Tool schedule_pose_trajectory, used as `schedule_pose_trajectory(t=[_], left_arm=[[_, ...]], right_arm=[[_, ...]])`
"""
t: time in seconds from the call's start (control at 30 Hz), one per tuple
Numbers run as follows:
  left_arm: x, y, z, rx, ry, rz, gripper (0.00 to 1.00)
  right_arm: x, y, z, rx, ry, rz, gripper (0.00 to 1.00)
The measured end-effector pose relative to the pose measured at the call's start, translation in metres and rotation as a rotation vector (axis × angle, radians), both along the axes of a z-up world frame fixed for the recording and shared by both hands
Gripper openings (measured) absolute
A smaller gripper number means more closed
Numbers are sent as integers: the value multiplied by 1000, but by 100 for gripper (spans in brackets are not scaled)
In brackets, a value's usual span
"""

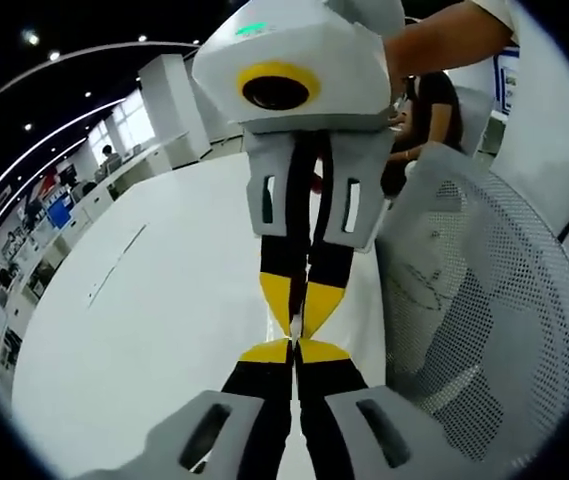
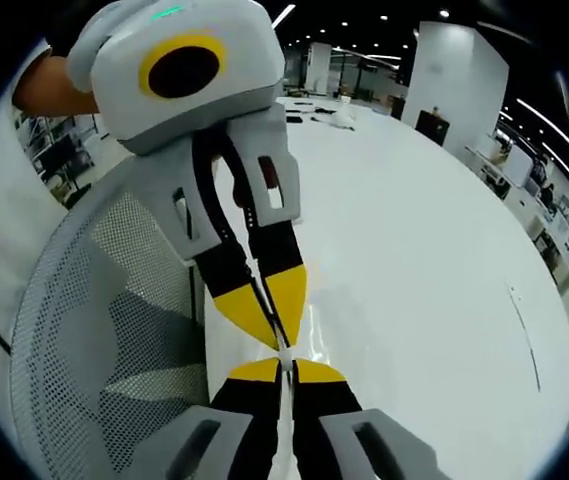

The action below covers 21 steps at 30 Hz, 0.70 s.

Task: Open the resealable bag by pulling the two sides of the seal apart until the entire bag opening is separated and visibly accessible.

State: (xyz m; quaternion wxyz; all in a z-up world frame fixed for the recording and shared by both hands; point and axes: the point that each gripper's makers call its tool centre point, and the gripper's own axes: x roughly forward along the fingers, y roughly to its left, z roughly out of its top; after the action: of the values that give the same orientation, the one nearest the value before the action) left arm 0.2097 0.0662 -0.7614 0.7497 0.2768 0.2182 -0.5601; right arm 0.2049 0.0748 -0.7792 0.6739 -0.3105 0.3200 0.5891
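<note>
Yellow-tipped jaws of the left gripper and the right gripper meet tip to tip above a white counter, each pair pressed narrow on a thin clear edge, apparently the resealable bag, stretched between them. Just beside them stands a white mesh chair. Farther off, a seated person and office desks
</note>
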Motion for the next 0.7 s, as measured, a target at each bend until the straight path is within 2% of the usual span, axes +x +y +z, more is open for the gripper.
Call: schedule_pose_trajectory(t=[0.13,0.2,0.37,0.4,0.43,0.5,0.7], left_arm=[[-1,0,1,2,0,-13,0],[-1,-3,5,-20,4,-12,0],[1,-4,7,-18,-7,-16,0],[-2,-4,7,-29,19,-20,0],[-2,-3,7,-27,20,-31,0],[-3,-3,6,-22,5,-49,0],[-1,-2,8,-32,10,-43,0]], right_arm=[[0,1,1,27,1,16,0],[0,3,3,46,2,16,1],[3,3,4,43,3,-4,0],[0,3,3,43,19,-3,0],[-2,2,2,41,26,-1,0],[-2,-2,-2,21,-12,18,0],[0,-14,-6,-1,-6,-2,0]])
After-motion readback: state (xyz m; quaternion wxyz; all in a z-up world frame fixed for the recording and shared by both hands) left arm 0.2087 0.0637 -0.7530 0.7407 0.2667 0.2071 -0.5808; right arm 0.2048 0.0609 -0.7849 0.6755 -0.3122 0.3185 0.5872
